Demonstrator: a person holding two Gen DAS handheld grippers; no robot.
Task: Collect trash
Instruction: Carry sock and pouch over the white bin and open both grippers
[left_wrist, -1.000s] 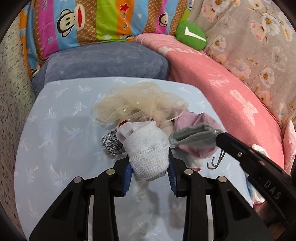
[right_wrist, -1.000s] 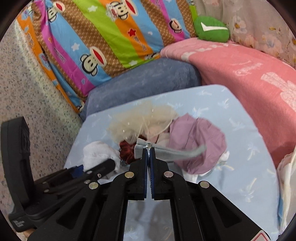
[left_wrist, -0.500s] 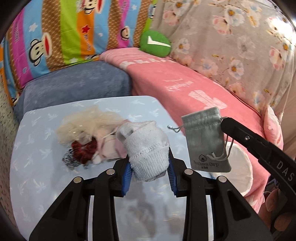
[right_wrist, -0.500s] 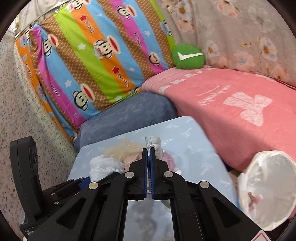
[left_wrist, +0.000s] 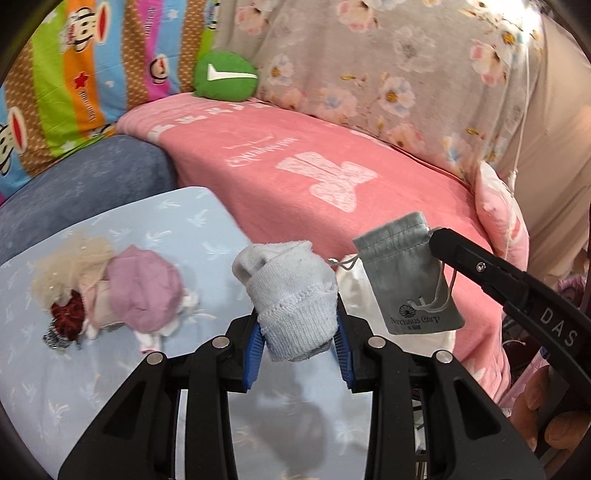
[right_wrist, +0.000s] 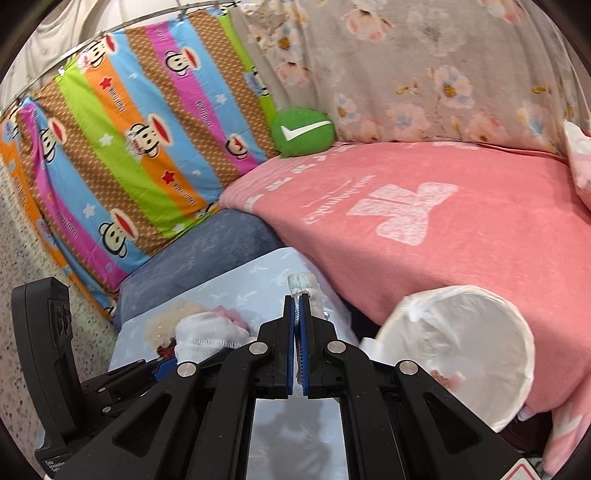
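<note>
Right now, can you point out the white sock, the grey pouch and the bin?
white sock (left_wrist: 295, 306), left wrist view, on its ribbed cuff.
grey pouch (left_wrist: 406, 273), left wrist view, on its flat front.
bin (right_wrist: 458, 347), right wrist view, on its white liner.

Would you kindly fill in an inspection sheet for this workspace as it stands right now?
Surface: light blue patterned table.
Job's things: white sock and grey drawstring pouch, both lifted; white-lined bin beside the table.
Clutter: pile of fabric scraps left on the table.
Grippers: left gripper shut on the sock; right gripper shut on the pouch's top edge.
Cables: nothing seen.
Surroundings: pink blanket, green cushion, striped monkey-print cloth, floral cloth.
</note>
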